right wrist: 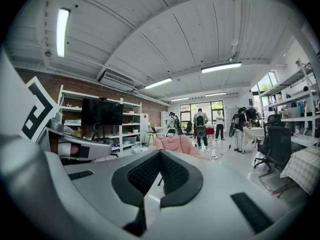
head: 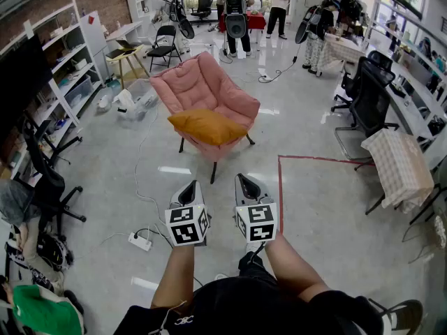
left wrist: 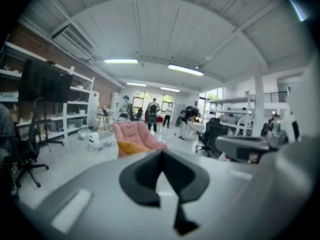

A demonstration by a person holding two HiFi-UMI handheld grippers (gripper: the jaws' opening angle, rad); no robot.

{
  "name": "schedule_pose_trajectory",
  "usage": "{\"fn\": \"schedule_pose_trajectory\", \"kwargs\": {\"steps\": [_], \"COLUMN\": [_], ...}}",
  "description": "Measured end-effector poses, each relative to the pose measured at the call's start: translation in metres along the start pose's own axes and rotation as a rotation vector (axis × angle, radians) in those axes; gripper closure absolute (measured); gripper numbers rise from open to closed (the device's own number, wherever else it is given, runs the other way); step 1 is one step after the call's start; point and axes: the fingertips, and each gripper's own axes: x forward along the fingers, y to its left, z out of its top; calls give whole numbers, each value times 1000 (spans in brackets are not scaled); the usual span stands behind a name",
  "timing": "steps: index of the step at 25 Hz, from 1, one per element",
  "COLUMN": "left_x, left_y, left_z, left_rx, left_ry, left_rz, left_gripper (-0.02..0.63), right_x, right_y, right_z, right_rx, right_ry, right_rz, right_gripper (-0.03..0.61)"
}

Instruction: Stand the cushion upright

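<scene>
A mustard-yellow cushion (head: 206, 126) lies flat on the seat of a pink padded chair (head: 202, 82) in the middle of the floor. In the left gripper view the cushion (left wrist: 131, 147) shows just over the jaws, on the chair (left wrist: 135, 132). My left gripper (head: 191, 185) and right gripper (head: 242, 179) are held side by side in front of the person, well short of the chair and pointing toward it. Both are shut, with nothing between the pads. The right gripper view shows only the chair (right wrist: 176, 145) beyond its jaws (right wrist: 160, 154); the cushion is hidden there.
A white power strip (head: 140, 241) and its cable lie on the floor at the left front. A red tape line (head: 281, 187) runs to the right of the chair. Black office chairs (head: 367, 100) and a cloth-covered table (head: 399, 166) stand right, shelves (head: 63, 68) left, people (head: 236, 12) behind.
</scene>
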Motion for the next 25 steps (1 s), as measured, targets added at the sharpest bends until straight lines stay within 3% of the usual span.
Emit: {"fn": "schedule_pose_trajectory", "kwargs": {"steps": [25], "left_x": [47], "left_y": [1], "left_z": [4], "left_rx": [-9], "left_ry": [47], "left_rz": [-41], "left_gripper": [614], "right_x": [41], "right_y": [-17], "right_z": [-3], "right_rx": [18], "right_ry": [38], "right_rz": [0], "right_gripper": [581]}}
